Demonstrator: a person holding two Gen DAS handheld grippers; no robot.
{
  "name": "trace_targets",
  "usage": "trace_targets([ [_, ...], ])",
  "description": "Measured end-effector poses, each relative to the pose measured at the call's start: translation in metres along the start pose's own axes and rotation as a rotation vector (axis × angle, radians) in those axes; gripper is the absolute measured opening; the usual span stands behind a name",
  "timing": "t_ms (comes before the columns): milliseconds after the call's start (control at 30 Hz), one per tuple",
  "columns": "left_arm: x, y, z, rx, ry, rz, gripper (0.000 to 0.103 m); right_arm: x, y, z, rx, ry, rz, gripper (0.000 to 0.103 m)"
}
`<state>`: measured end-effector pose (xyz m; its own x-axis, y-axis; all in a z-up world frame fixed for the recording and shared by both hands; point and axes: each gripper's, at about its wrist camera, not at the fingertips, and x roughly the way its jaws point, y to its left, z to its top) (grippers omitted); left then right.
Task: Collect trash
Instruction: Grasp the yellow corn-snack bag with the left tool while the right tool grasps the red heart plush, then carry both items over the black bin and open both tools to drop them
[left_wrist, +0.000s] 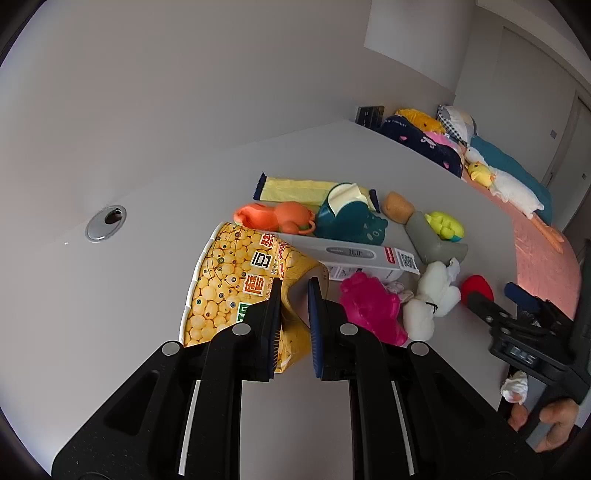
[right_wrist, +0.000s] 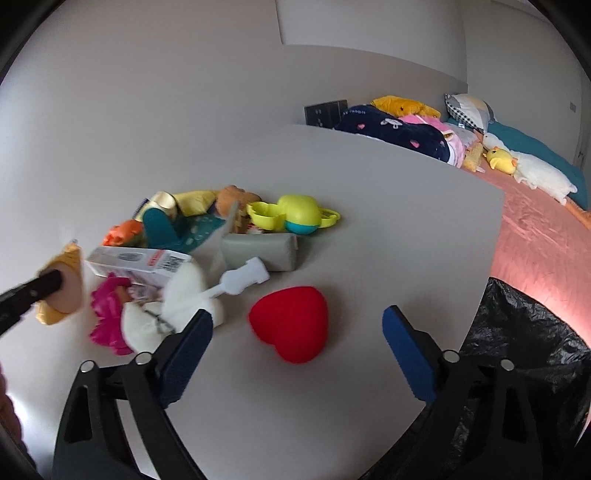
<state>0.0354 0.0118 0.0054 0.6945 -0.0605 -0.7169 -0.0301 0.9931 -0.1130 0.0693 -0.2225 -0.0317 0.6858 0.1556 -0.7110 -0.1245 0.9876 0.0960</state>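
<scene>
My left gripper (left_wrist: 295, 291) is shut on the open end of a yellow snack bag (left_wrist: 225, 284) with red and green print, which hangs over the white table (left_wrist: 147, 280); the bag also shows in the right wrist view (right_wrist: 62, 291). My right gripper (right_wrist: 297, 325) is open and empty, its blue pads either side of a red heart-shaped cushion (right_wrist: 291, 321) on the table. A white thermometer box (left_wrist: 354, 258) lies behind the bag. A black trash bag (right_wrist: 524, 354) hangs at the table's right edge.
A heap of toys lies mid-table: pink plush (left_wrist: 369, 310), white plush (left_wrist: 432, 299), orange toy (left_wrist: 277, 218), teal cup (left_wrist: 347, 218), grey pouch (left_wrist: 428, 236), lime toy (right_wrist: 291, 214). A cable hole (left_wrist: 105, 223) is at left. A bed with pillows (right_wrist: 535, 206) stands beyond.
</scene>
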Motion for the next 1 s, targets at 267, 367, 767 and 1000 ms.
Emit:
trace_targets([
  [267,-0.007,-0.004,0.002,0.015,-0.013,-0.017,0.013,0.012,-0.002,-0.001,-0.008,0.047,-0.029,0.049],
  [367,-0.011,-0.01,0.0,0.031,-0.018,-0.025,0.013,0.003,-0.006,-0.003,0.018,0.032,-0.028,0.049],
  [767,-0.028,-0.074,-0.013,0.135,-0.031,-0.109,0.013,-0.07,-0.039,-0.017,0.081,-0.051,-0.067,0.049],
  [1000,-0.036,-0.126,-0.026,0.207,-0.025,-0.183,0.013,-0.111,-0.074,-0.034,0.131,-0.09,-0.114,0.049],
])
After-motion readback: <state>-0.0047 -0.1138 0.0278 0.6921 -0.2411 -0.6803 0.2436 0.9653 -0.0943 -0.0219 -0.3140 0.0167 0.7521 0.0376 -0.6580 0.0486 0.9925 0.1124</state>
